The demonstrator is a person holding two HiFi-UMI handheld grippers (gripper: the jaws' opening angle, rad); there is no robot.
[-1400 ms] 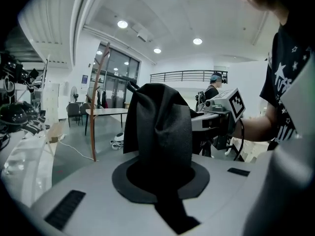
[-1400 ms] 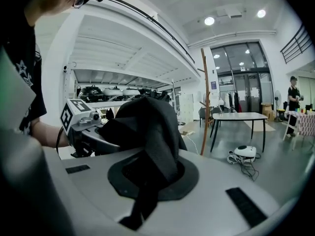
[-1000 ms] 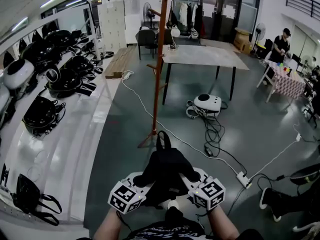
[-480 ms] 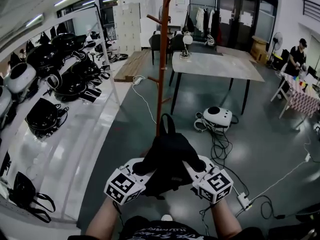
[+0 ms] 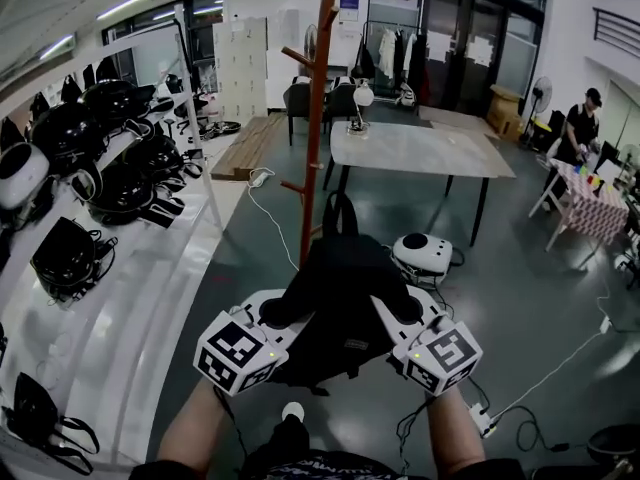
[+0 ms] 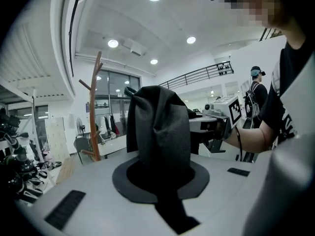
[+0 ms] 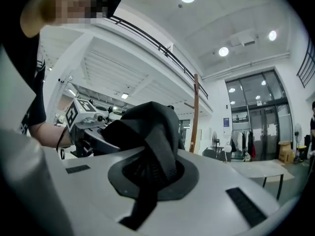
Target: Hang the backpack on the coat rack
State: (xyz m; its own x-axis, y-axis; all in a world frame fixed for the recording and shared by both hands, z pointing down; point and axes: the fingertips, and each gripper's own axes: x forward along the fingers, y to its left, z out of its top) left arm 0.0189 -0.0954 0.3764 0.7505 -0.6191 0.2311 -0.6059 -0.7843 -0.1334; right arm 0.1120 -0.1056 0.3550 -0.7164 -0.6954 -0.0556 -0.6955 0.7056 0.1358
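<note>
the left gripper (image 5: 280, 315) and right gripper (image 5: 400, 313) each pinch the soft, floppy backpack (image 5: 335, 288), probably by its straps; its top loop (image 5: 340, 213) suits the coat rack (image 5: 316, 118).

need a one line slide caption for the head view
Left gripper and right gripper hold a black fabric backpack up before a tall red-brown wooden coat rack.

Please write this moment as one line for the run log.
left gripper: shut on backpack | right gripper: shut on backpack | backpack: held up, not yet hung | rack: just beyond backpack
</note>
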